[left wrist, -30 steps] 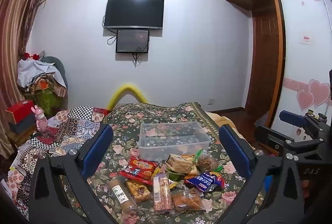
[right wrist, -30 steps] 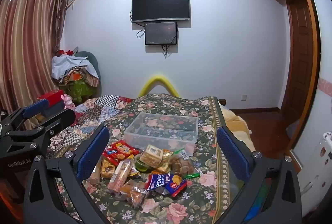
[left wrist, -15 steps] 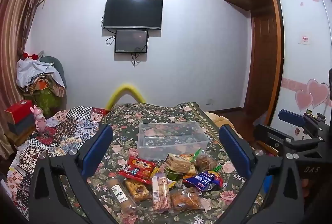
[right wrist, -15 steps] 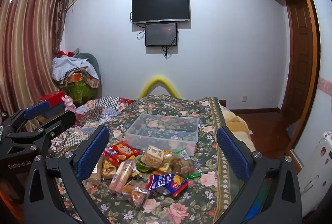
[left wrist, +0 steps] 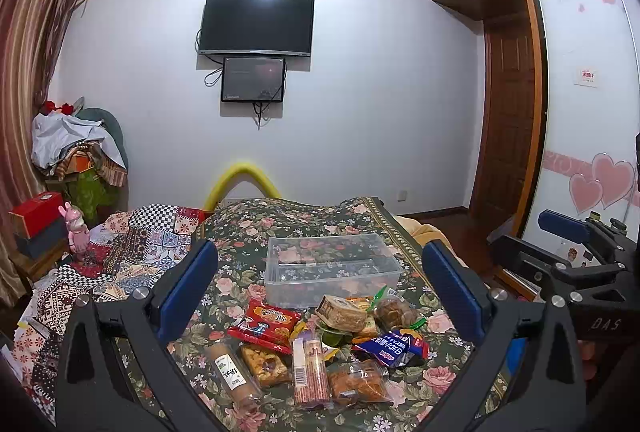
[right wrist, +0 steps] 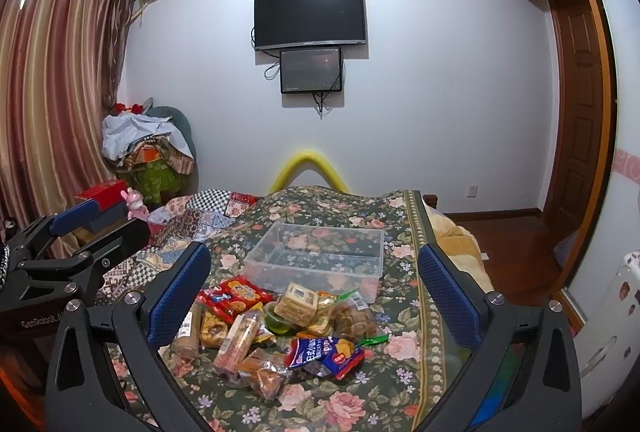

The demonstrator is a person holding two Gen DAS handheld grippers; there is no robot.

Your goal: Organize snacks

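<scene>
A pile of several wrapped snacks lies on the floral bedspread: a red packet (left wrist: 265, 321), a blue packet (left wrist: 390, 345), a cracker pack (left wrist: 341, 312) and a long biscuit pack (left wrist: 310, 368). The pile also shows in the right wrist view, with the blue packet (right wrist: 326, 352) nearest. Behind it stands an empty clear plastic box (left wrist: 330, 268), also in the right wrist view (right wrist: 316, 258). My left gripper (left wrist: 320, 292) is open and empty above the pile. My right gripper (right wrist: 314, 296) is open and empty above the pile too.
The bed's right edge (right wrist: 424, 256) drops to a wooden floor. A patchwork quilt (left wrist: 132, 244) covers the bed's left side. A pink toy (left wrist: 78, 228) and boxes stand at the left. A yellow foam arch (left wrist: 240, 180) rises behind the bed.
Both views have shifted slightly, so the snack pile sits a little lower and closer. Both grippers stay open and nothing on the bed has moved.
</scene>
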